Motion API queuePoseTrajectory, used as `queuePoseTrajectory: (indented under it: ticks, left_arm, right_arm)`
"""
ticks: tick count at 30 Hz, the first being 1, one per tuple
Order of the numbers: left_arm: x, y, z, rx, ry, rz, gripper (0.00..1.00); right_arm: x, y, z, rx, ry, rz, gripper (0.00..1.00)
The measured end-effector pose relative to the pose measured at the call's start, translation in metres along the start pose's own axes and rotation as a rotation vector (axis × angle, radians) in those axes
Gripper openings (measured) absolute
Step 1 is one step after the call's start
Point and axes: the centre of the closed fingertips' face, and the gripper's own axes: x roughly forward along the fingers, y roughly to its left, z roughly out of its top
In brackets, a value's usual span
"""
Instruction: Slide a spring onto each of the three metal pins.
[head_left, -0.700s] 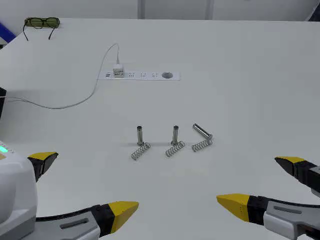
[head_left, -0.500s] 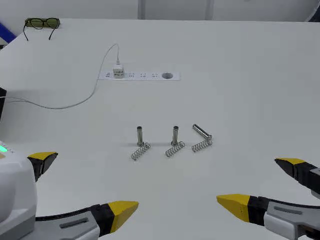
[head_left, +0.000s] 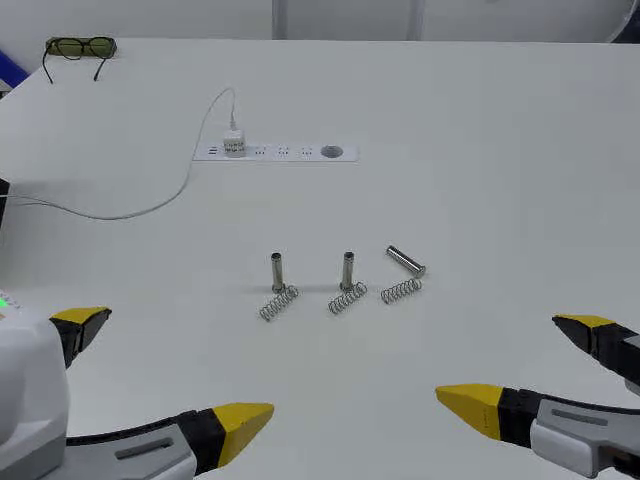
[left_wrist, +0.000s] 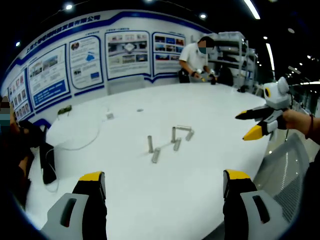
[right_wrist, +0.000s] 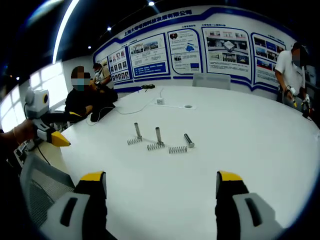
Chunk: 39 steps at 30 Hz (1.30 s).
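Two metal pins stand upright on the white table, the left pin (head_left: 277, 271) and the middle pin (head_left: 348, 270). A third pin (head_left: 405, 261) lies on its side at the right. A spring lies just in front of each: left spring (head_left: 279, 303), middle spring (head_left: 347, 298), right spring (head_left: 401, 290). My left gripper (head_left: 165, 370) is open near the front left, well short of the pins. At the front right, my right gripper (head_left: 520, 365) is also open and holds nothing. The pins (left_wrist: 173, 134) and springs (right_wrist: 155, 146) sit far ahead of both pairs of jaws.
A white power strip (head_left: 275, 152) with a plugged-in cable (head_left: 150, 205) lies beyond the pins. Green glasses (head_left: 75, 47) rest at the far left corner. People sit by the table's edge (right_wrist: 82, 100), and one person stands at its far side (left_wrist: 197, 55).
The head view has shifted slightly. The pins, the springs and both grippers keep their places.
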Motion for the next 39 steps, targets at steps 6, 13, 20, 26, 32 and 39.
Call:
queuePoseTrajectory:
  ticks: [6,13,20,26,32,39]
  left_arm:
    - [0.000,0.002,0.004,-0.009,-0.017,0.005,0.99]
    - [0.000,0.003,0.004,-0.003,-0.018,0.010,0.98]
    - [0.002,0.001,0.001,-0.016,-0.014,-0.002,0.98]
    - [0.004,0.000,0.003,-0.013,-0.019,-0.005,0.98]
    - [0.006,-0.001,0.004,0.000,-0.026,-0.005,0.97]
    - [0.007,-0.001,0.003,-0.010,-0.028,-0.006,0.96]
  right_arm:
    - [0.000,0.000,-0.001,-0.006,0.010,-0.002,0.91]
    - [0.005,-0.002,-0.002,-0.008,0.023,0.002,0.88]
    - [0.014,-0.005,0.007,-0.028,0.024,0.011,0.85]
    - [0.025,-0.007,0.013,-0.030,0.026,0.029,0.82]
    - [0.039,-0.011,0.022,-0.043,0.023,0.030,0.81]
    - [0.053,-0.019,0.030,-0.052,0.025,0.030,0.80]
